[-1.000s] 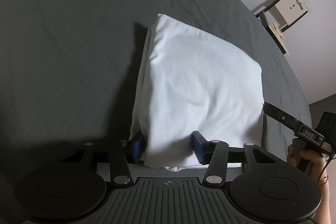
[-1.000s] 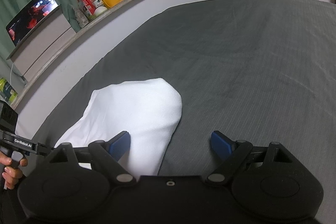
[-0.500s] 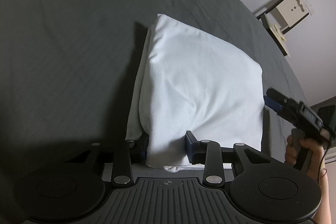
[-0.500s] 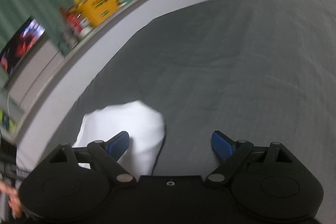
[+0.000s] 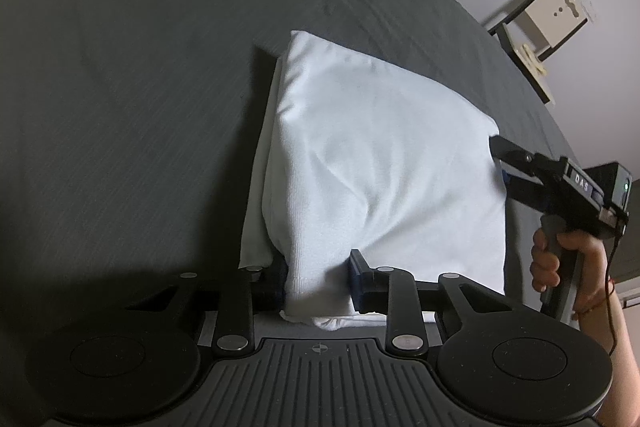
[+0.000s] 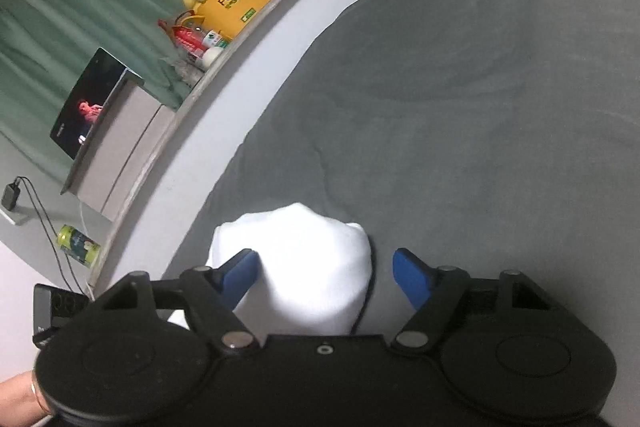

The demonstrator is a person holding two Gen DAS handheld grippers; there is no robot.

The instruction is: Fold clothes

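Folded white garment [image 5: 380, 163] sits on the grey bed [image 5: 140, 87]; left gripper [image 5: 318, 281] pinches its near hem, probably to anchor it, right gripper [image 6: 324, 267] straddles the side edge, jaws apart.

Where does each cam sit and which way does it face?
Left wrist: on the left claw, low at the shirt's near edge, facing across the bed; right claw and hand show at right.
Right wrist: on the right claw, tilted, facing a cluttered shelf.
Shared: shirt, bed.
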